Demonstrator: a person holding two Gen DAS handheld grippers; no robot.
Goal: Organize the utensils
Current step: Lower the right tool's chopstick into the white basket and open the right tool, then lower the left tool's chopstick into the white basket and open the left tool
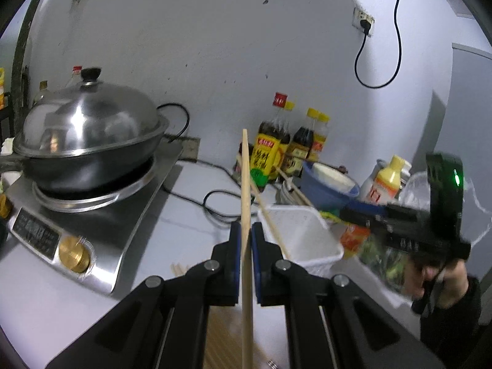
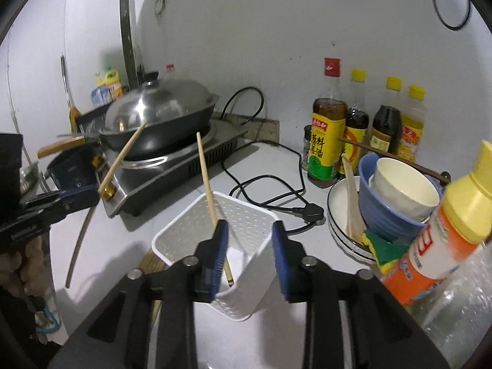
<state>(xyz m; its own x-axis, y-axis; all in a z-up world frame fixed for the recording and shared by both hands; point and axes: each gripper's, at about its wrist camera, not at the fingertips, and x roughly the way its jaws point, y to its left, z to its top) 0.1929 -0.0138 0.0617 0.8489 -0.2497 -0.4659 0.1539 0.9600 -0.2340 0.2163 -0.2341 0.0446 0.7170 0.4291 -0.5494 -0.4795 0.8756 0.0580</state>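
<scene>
My left gripper (image 1: pixel 246 227) is shut on a pale wooden chopstick (image 1: pixel 245 184) that stands nearly upright between its blue pads. From the right wrist view this same chopstick (image 2: pixel 123 153) slants in front of the wok. A white perforated utensil basket (image 1: pixel 307 236) stands on the counter just right of my left gripper. A second chopstick (image 2: pixel 206 184) leans inside the basket (image 2: pixel 184 230), beside the left pad of my right gripper (image 2: pixel 250 226). That gripper is open above the basket, and its pads do not press on the chopstick. A hand holds the right gripper (image 1: pixel 347 216).
An induction cooker (image 1: pixel 92 230) with a lidded wok (image 1: pixel 89 135) fills the left. Sauce bottles (image 2: pixel 326 141) line the wall. Stacked bowls (image 2: pixel 396 196) with a wooden spoon, a yellow-capped bottle (image 2: pixel 446 227) and a black power cable (image 2: pixel 276 196) crowd the right. More chopsticks (image 1: pixel 180 269) lie on the counter.
</scene>
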